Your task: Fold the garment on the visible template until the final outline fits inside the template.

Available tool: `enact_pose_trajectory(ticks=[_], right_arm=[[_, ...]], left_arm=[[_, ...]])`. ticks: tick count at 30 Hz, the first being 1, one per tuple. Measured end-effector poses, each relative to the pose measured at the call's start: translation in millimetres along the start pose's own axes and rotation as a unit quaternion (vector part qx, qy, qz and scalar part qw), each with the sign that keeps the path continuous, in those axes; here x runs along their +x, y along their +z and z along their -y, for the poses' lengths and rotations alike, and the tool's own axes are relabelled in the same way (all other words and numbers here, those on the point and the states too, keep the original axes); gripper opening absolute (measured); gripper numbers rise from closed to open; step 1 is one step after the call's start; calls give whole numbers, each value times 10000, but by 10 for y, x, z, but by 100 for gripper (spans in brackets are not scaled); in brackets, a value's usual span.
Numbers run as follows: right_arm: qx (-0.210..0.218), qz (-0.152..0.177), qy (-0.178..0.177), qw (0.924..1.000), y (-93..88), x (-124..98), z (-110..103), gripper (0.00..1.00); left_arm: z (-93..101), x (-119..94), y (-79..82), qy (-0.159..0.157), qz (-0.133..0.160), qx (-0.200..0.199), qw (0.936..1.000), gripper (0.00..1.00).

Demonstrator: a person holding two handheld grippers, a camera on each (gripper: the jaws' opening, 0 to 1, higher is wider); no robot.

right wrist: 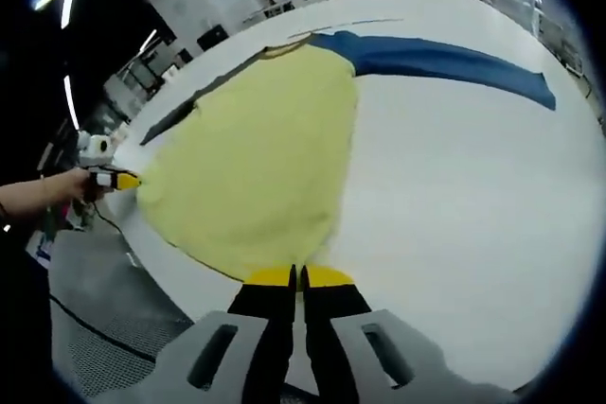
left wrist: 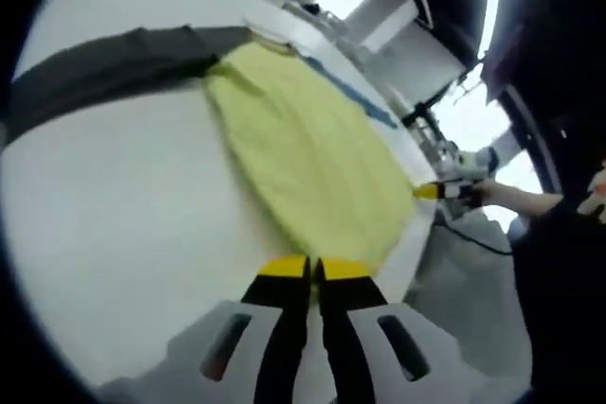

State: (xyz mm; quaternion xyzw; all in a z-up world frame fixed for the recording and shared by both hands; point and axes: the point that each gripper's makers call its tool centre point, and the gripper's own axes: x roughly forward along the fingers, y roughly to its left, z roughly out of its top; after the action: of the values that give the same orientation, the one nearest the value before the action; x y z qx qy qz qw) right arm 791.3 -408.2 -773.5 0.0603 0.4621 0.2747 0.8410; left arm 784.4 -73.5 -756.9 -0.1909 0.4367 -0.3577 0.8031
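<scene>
Both pairs of yellow-tipped fingers are closing on the near hem of the garment. In the left gripper view the left gripper [left wrist: 315, 270] is showing its jaws pressed together at the edge of the yellow cloth, and in the right gripper view the right gripper [right wrist: 299, 276] is doing the same; each seems to be pinching the hem, though the cloth between the tips is too thin to make out for certain.

The white table [right wrist: 454, 196] is carrying everything, running far back toward a cluttered room. The yellow garment [right wrist: 256, 158] is lying flat on it, stretching from the near edge toward the far side, with a collar at its far end. A dark grey strip [left wrist: 104, 68] is lying on one side of the far end and a blue strip [right wrist: 445, 59] on the other; these may be template marks or sleeves, I cannot tell which. In each view the other gripper's yellow tip is sitting at the hem's opposite corner, held by a hand [right wrist: 57, 191].

The risk from here is uneven lifting: if one pinch is only catching the top layer or slipping off, the hem will sag on that side and the fold will be landing skewed, leaving the outline spilling past the template. Pulling too hard could also drag the whole garment off the near table edge.
</scene>
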Motion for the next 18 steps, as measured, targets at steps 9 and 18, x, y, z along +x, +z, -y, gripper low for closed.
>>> enact_pose_trajectory(ticks=[9, 18], right_arm=[[-187, 481, 104, 9986, 508, -185, -127, 3], [-280, 544, 137, 9980, 625, -208, -137, 3]], left_arm=[[-60, -17, -33, 320, -211, -381, 9985, 0], [-28, -73, 85, 533, -350, -563, 9964, 0]])
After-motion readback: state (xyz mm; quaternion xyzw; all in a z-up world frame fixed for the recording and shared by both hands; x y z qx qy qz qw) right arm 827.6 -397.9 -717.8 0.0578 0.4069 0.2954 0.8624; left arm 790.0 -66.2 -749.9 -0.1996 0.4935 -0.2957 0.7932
